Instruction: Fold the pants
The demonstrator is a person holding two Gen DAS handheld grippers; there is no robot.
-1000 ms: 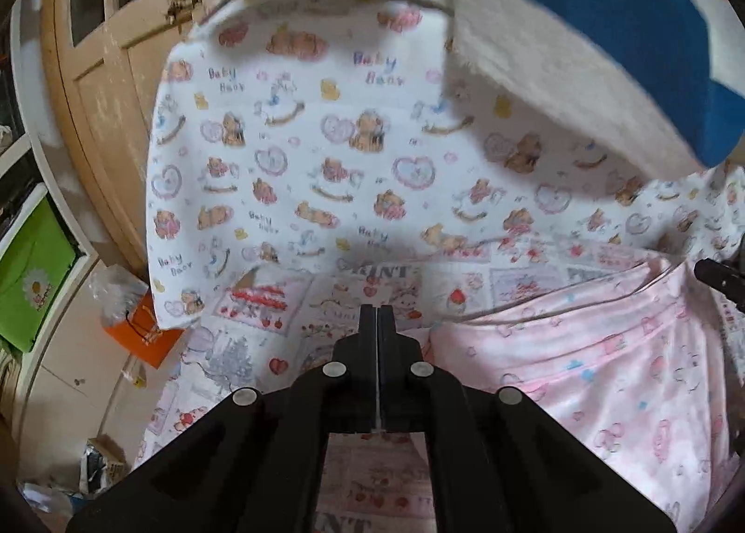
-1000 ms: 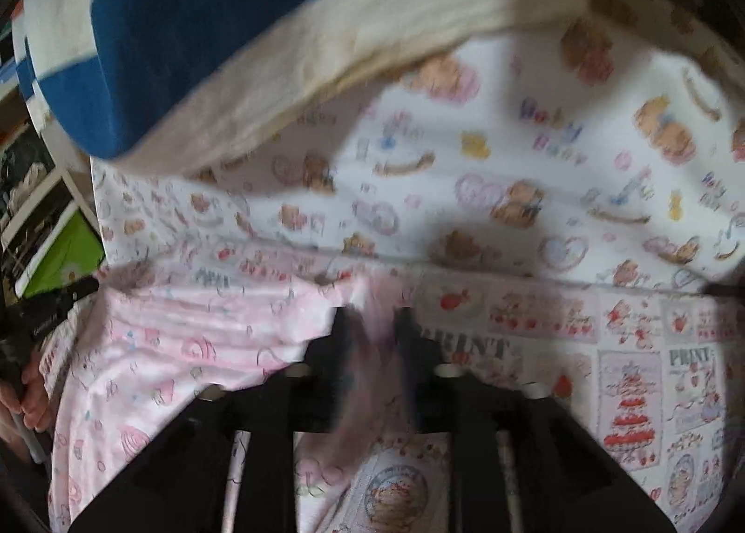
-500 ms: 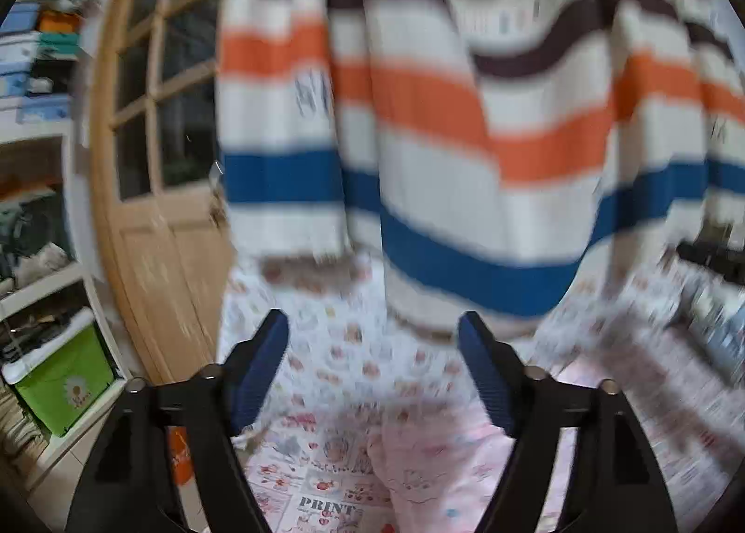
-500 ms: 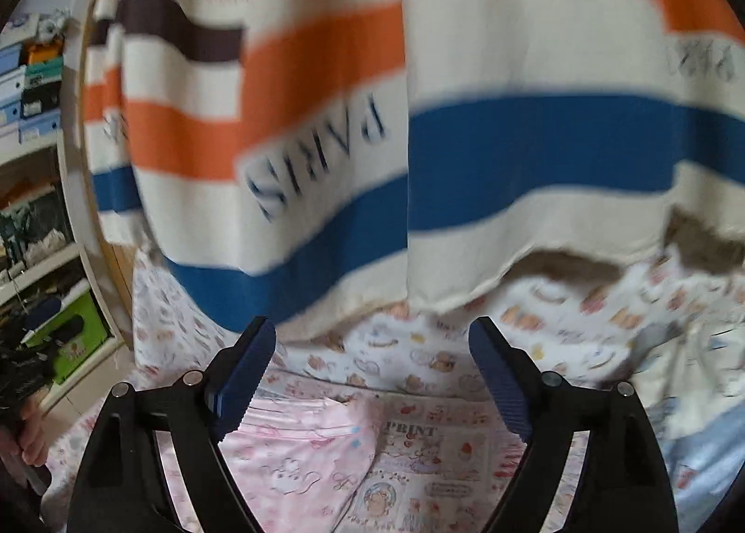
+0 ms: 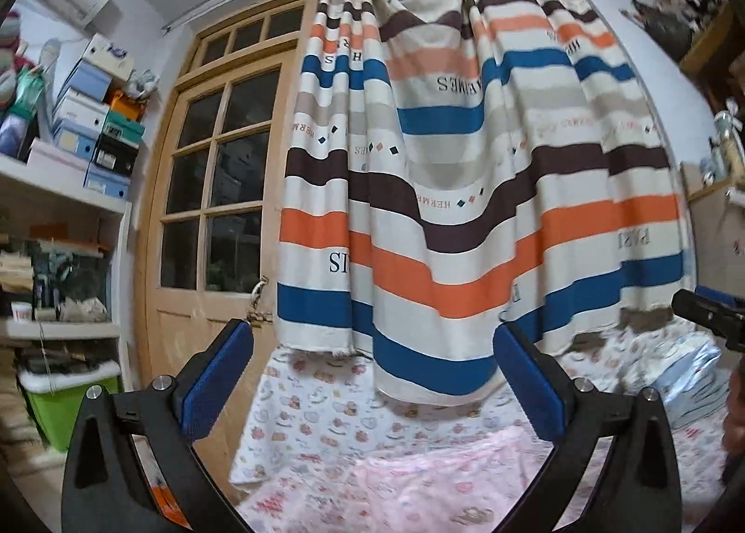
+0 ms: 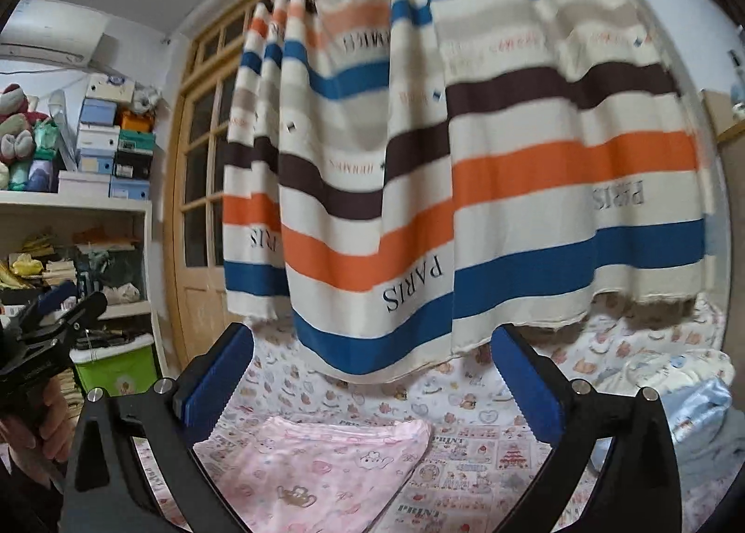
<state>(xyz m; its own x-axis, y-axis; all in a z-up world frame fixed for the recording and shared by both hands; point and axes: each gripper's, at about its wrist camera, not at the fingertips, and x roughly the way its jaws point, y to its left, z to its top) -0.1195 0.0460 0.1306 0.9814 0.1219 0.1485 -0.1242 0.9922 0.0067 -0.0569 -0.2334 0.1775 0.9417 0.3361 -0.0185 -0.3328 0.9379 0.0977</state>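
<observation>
Both tongs (image 5: 372, 374) (image 6: 372, 374) just opened, empty, above printed bedsheet (image 6: 465, 444), facing striped curtain (image 5: 465, 207).

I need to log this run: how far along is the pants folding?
Looks done: the pink pants lie as a flat folded bundle on the printed bedsheet. In hand: nothing; the left hand-held gripper and right hand-held gripper have just opened, empty, above the bed. Left: apparently nothing, perhaps tidying.

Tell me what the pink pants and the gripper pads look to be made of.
Pink pants: soft matte printed cloth, likely cotton knit; it lies limp with gentle creases. Pads: blue, ridged, matte, probably rubber or textured plastic.
</observation>
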